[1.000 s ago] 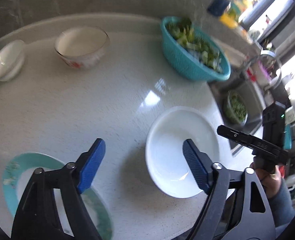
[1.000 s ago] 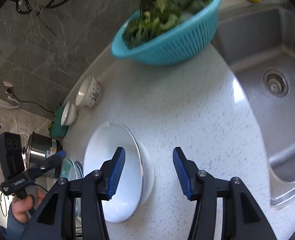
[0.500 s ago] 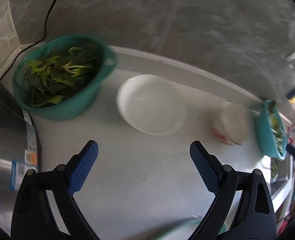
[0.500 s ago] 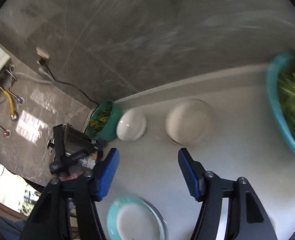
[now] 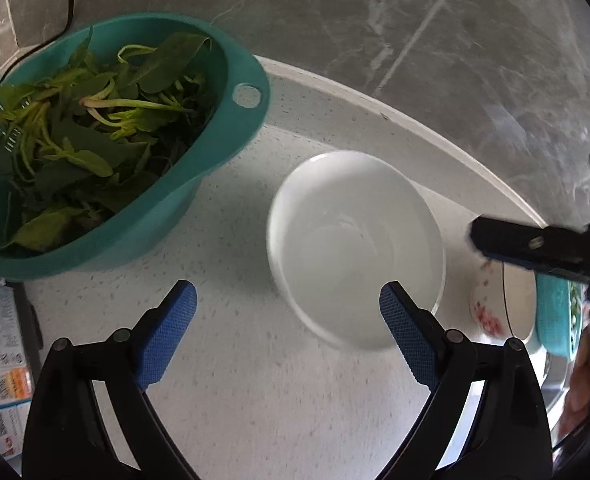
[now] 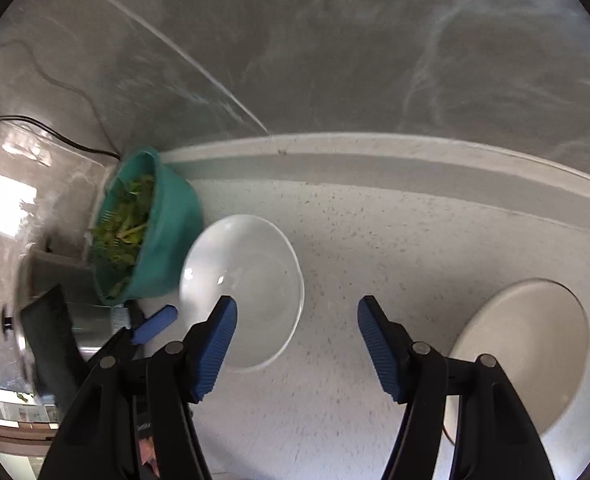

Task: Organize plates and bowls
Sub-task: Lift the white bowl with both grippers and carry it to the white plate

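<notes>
A small white bowl (image 5: 355, 248) stands empty on the speckled counter, close to the back ledge. My left gripper (image 5: 287, 292) hangs open just in front of it, and its right fingertip (image 5: 399, 320) overlaps the bowl's near rim. From the right wrist the same white bowl (image 6: 251, 268) lies behind the left fingertip (image 6: 219, 332) of my right gripper (image 6: 297, 302), which is open with bare counter between its pads. A flower-patterned bowl (image 5: 491, 308) stands further right and appears cream inside as the flower-patterned bowl (image 6: 527, 352).
A green strainer basket (image 5: 223, 136) of leafy greens sits left of the white bowl, almost touching it, also seen as the green basket (image 6: 167, 232). A steel pot (image 6: 27, 312) and a black cable (image 6: 55, 136) are at far left. A teal colander (image 5: 555, 320) shows at right. The grey marble wall runs behind.
Both views have swung left, away from the large white bowl, the plate and the sink, to the small bowl beside the green basket. Both grippers have opened wider.
</notes>
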